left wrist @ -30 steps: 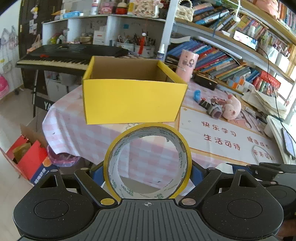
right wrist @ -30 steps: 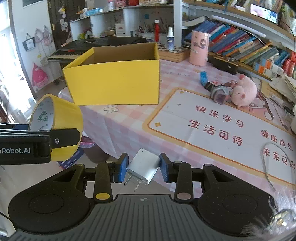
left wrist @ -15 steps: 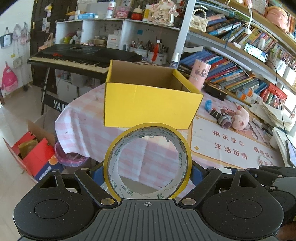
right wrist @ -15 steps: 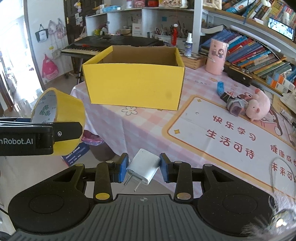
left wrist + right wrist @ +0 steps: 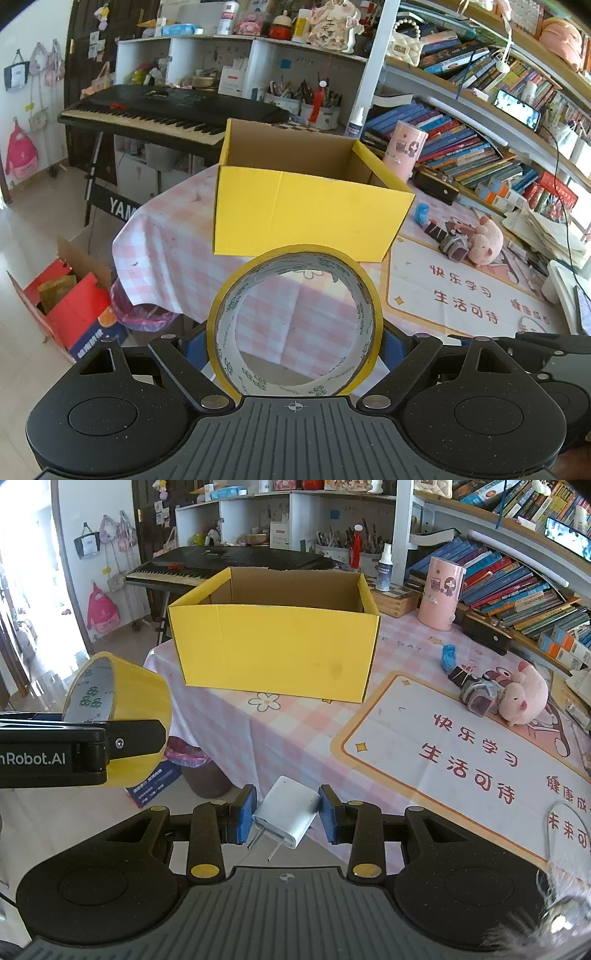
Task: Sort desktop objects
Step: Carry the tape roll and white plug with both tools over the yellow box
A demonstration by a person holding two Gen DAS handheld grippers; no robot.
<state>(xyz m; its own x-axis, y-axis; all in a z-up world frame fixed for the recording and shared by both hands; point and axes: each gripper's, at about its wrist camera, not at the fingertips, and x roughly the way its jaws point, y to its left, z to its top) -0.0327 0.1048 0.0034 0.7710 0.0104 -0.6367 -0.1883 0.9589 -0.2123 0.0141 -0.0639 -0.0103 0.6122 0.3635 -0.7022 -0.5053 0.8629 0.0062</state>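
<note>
Table (image 5: 236, 738) with pink-checked cloth; on it open yellow cardboard box (image 5: 275, 653), pink cylinder tin (image 5: 440, 592), printed desk mat (image 5: 461, 746), blue clip (image 5: 447, 656), pink plush pig (image 5: 526, 696) touching small grey gadget (image 5: 478, 694).

yellow box (image 5: 310, 218) floor hidden, mat (image 5: 461, 746) cropped

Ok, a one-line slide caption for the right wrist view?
Right gripper clamps a white plug adapter before the open yellow box, while the left gripper holds a yellow tape roll alongside.
</note>
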